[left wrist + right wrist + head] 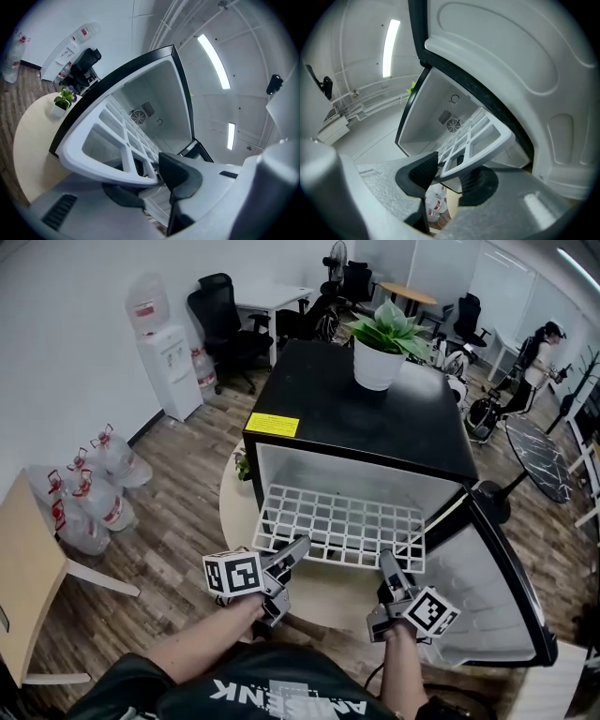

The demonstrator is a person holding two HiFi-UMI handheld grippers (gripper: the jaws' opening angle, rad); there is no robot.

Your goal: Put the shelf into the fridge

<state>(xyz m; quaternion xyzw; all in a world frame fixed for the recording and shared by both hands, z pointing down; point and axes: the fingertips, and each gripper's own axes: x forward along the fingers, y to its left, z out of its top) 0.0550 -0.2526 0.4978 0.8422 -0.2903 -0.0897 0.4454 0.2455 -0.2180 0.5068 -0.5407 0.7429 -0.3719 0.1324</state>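
A black mini fridge (366,418) stands with its door (497,587) swung open to the right. The white grid shelf (342,526) lies roughly level, its far part inside the white cavity and its near edge sticking out. My left gripper (295,547) is shut on the shelf's near left rim, my right gripper (386,563) on its near right rim. In the left gripper view the jaws (150,180) pinch the shelf (108,140), with the fridge's back wall fan (138,116) beyond. In the right gripper view the jaws (450,173) clamp the shelf (480,140) beside the door (511,70).
A potted plant (380,362) sits on the fridge top. The fridge rests on a round pale table (234,512) with a small plant (242,465). Water bottles (89,488), a water cooler (169,357), a wooden table (28,568), office chairs (225,320) and a person (544,357) surround.
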